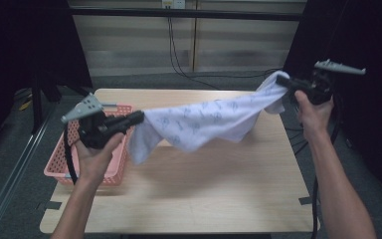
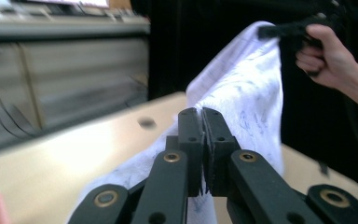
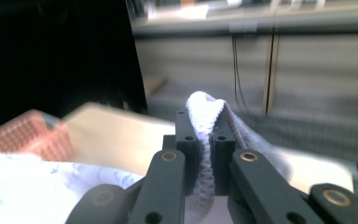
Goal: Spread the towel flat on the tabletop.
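Over on the left, the left gripper [image 1: 138,118] has its jaws clamped tight on one end of the white towel [image 1: 204,122], with the pink basket [image 1: 118,167] sitting just below and behind it. The towel sags in mid-air above the wooden table [image 1: 204,194], stretched between both grippers. On the right, the right gripper [image 1: 282,79] bites down on the other end, a fold bulging out above its jaws.
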### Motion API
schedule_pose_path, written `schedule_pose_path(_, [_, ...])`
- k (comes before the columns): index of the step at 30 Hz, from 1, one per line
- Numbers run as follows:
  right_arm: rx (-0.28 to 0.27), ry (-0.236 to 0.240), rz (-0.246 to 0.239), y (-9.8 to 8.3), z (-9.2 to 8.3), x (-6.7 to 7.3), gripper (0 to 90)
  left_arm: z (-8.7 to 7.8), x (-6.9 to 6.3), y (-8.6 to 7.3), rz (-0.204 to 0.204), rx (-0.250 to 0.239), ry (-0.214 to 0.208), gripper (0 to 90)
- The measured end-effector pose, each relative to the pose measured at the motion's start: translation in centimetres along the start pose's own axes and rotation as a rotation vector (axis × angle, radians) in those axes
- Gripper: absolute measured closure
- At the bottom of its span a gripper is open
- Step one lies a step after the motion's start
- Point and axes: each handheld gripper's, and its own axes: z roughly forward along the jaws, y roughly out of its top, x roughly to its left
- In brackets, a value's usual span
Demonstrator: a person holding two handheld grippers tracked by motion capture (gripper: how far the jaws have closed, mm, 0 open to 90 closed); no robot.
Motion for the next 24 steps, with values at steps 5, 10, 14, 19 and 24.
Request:
schedule_pose_path(5, [0.139,-0.009,0.033,-7.1,1.2,-1.5,87.1,3.6,0.0,-4.8,-0.069,0.169,-0.081,87.3])
schedule_pose_path(10, [0.228,-0.038,0.073,-12.0,1.9,-3.3,82.5,7.1,0.0,-8.0,-0.107,0.286,-0.135,86.3])
schedule_pose_path(14, [0.249,-0.069,0.086,-13.8,1.0,-3.9,67.4,8.8,0.4,-10.1,-0.121,0.340,-0.116,82.5])
schedule_pose_path(19, [0.234,-0.075,0.086,-14.9,-1.2,-3.6,54.0,9.8,0.8,-12.4,-0.147,0.379,-0.091,65.6])
schedule_pose_path(24, [0.242,-0.005,0.031,-15.9,-2.7,-0.8,50.2,8.0,0.0,-11.5,-0.118,0.355,-0.111,50.4])
